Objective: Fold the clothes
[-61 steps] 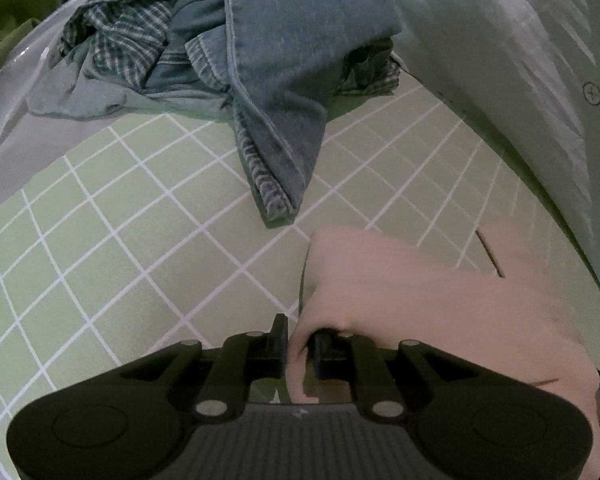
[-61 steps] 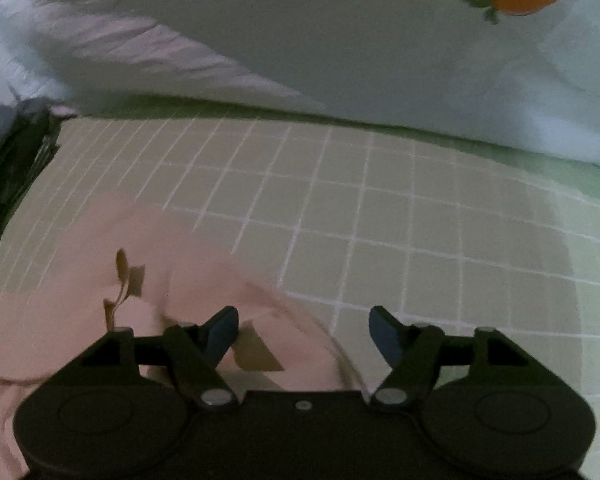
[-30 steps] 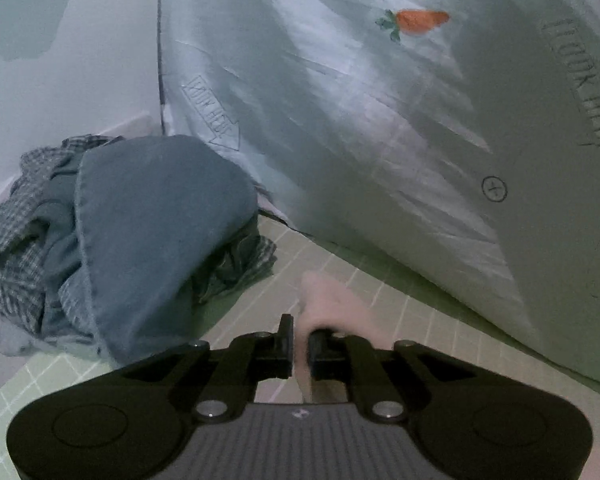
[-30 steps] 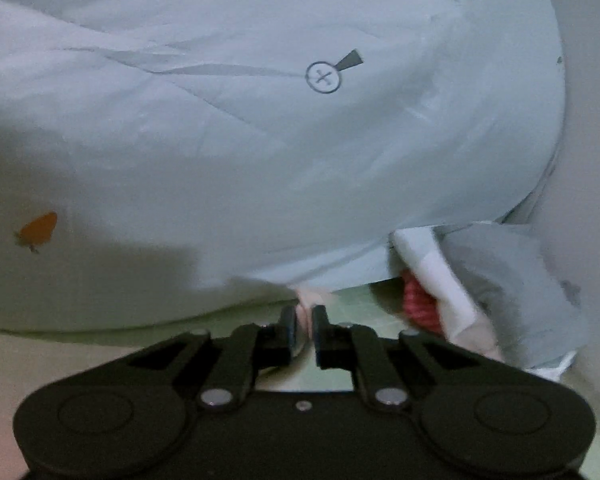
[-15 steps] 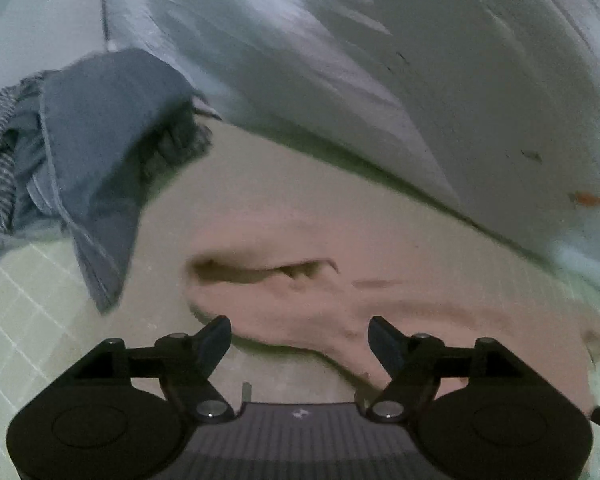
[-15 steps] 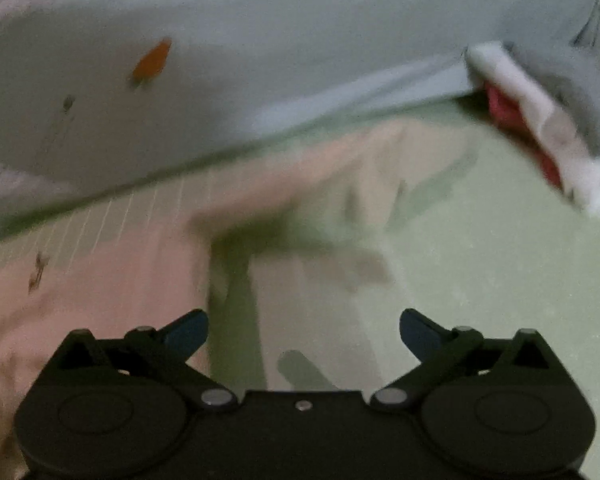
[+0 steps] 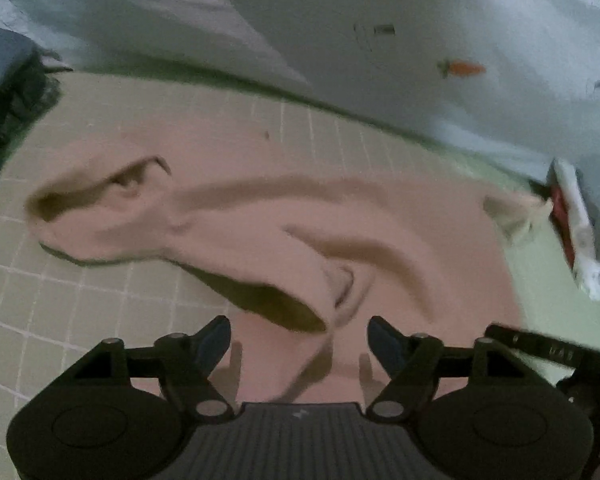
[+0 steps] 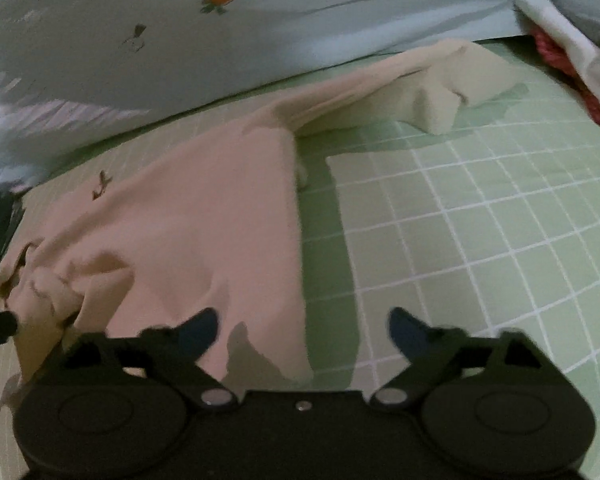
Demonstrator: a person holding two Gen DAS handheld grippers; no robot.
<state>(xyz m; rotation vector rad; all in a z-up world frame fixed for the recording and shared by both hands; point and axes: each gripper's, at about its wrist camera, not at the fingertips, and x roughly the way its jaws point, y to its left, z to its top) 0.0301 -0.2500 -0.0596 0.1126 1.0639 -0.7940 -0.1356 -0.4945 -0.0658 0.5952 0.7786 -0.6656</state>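
A pink garment [image 7: 380, 232] lies spread but rumpled on the green checked bed sheet [image 7: 80, 292]. It also shows in the right wrist view [image 8: 204, 224], with one sleeve [image 8: 440, 80] stretched toward the far right and bunched folds at the left. My left gripper [image 7: 299, 336] is open and empty, just above the garment's near part. My right gripper [image 8: 302, 330] is open and empty, over the garment's right edge and the sheet [image 8: 480, 220].
A pale blue quilt with carrot prints [image 7: 420, 40] runs along the far side, also in the right wrist view [image 8: 260, 20]. A pile of blue clothes [image 7: 4, 80] lies at far left. Red, white and grey clothes [image 8: 568, 44] lie at far right.
Both grippers held the pink garment up shut, then opened and let it drop flat on the sheet. Both have since moved in closer over it.
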